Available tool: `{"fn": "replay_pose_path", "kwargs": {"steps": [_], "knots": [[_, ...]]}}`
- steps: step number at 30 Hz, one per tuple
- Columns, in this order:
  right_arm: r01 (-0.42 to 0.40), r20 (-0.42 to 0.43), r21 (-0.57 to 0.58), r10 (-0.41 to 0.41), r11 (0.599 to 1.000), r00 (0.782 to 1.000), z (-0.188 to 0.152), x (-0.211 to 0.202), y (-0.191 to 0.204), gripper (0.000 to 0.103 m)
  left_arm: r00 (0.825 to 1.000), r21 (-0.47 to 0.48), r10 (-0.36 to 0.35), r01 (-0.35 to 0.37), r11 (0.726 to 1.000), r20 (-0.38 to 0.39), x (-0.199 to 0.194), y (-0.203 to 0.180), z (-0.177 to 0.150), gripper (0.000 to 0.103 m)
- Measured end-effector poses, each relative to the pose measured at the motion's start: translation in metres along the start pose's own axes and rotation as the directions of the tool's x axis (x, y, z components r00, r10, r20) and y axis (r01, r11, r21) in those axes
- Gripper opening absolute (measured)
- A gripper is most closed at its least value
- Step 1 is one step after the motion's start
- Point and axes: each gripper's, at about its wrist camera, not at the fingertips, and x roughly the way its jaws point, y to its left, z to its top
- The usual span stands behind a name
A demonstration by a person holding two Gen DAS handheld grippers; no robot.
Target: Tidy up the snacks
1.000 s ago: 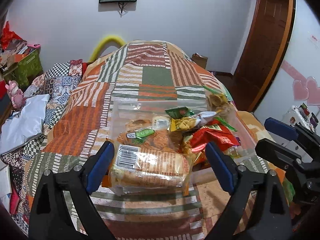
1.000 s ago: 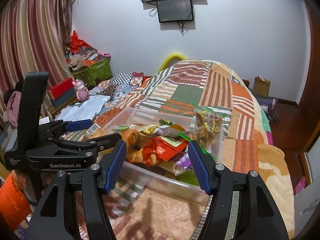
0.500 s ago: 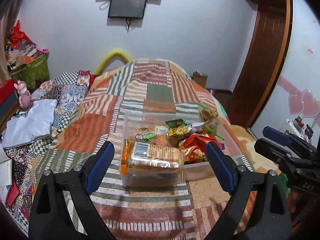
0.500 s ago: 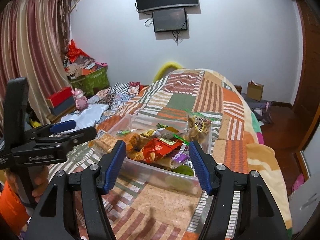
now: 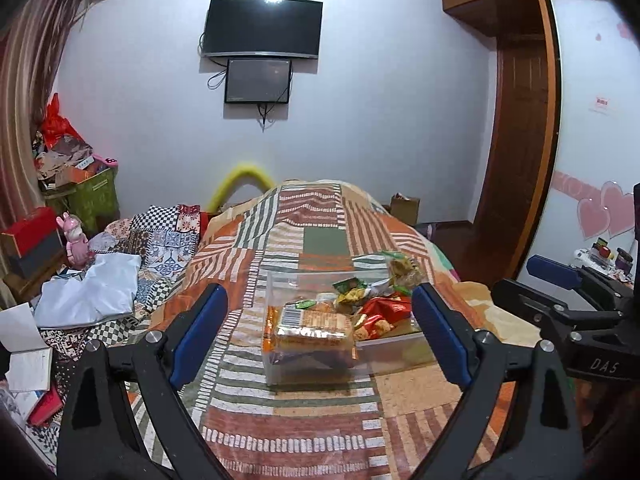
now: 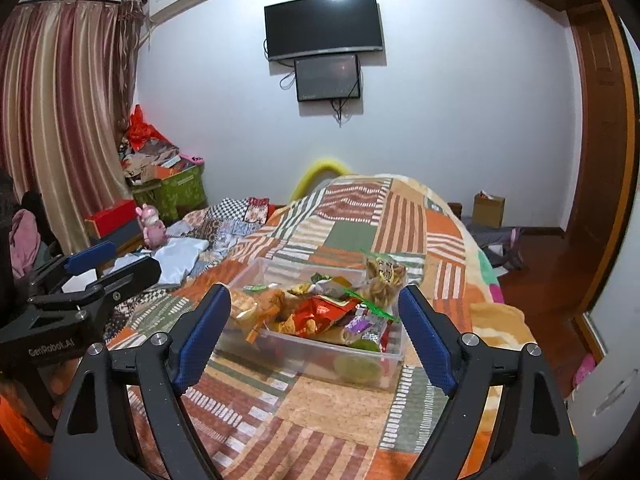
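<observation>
A clear plastic bin (image 5: 280, 376) (image 6: 320, 354) full of snack packets rests on the patchwork bedspread. A cracker pack with a barcode (image 5: 310, 328) lies at its near left end, red chip bags (image 5: 386, 312) (image 6: 324, 314) in the middle, and a brown snack bag (image 6: 384, 280) stands at the far right corner. My left gripper (image 5: 320, 336) is open, back from the bin with nothing between its fingers. My right gripper (image 6: 316, 336) is also back from the bin, its jaws opening wider and empty. Each gripper shows at the edge of the other's view.
The bed (image 5: 312, 220) runs away toward a white wall with two dark screens (image 5: 262, 28). Clothes, papers and a pink toy (image 5: 76, 240) crowd the left side. A wooden door (image 5: 516, 140) and a small cardboard box (image 6: 488, 210) stand on the right.
Both grippers have drawn back and up from the bin, so it looks smaller and more wall shows. The right gripper's jaws have spread wider. The bin has not moved.
</observation>
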Motion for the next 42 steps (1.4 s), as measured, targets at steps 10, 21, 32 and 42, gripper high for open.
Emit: {"fn": "replay_pose_path", "kwargs": {"steps": [10,21,32,42], "knots": [[0.031,0.071,-0.01,-0.03,0.999,0.997,-0.003,-0.019,0.002,0.098,0.999,-0.003,-0.01,0.01,1.0,0.042,-0.014,-0.008,-0.002,0.103],[0.02,0.07,-0.003,-0.02,1.0,0.997,-0.003,-0.017,0.001,0.099,0.999,-0.003,-0.01,0.01,1.0,0.038,-0.012,-0.009,-0.005,0.103],[0.017,0.073,0.0,-0.017,1.0,0.997,-0.004,-0.017,0.001,0.099,0.999,-0.004,-0.012,0.012,1.0,0.039,-0.012,-0.009,-0.005,0.103],[0.014,0.08,0.0,-0.014,1.0,0.997,-0.004,-0.019,0.0,0.099,0.999,-0.001,-0.013,0.013,1.0,0.041,-0.012,-0.011,-0.004,0.103]]}}
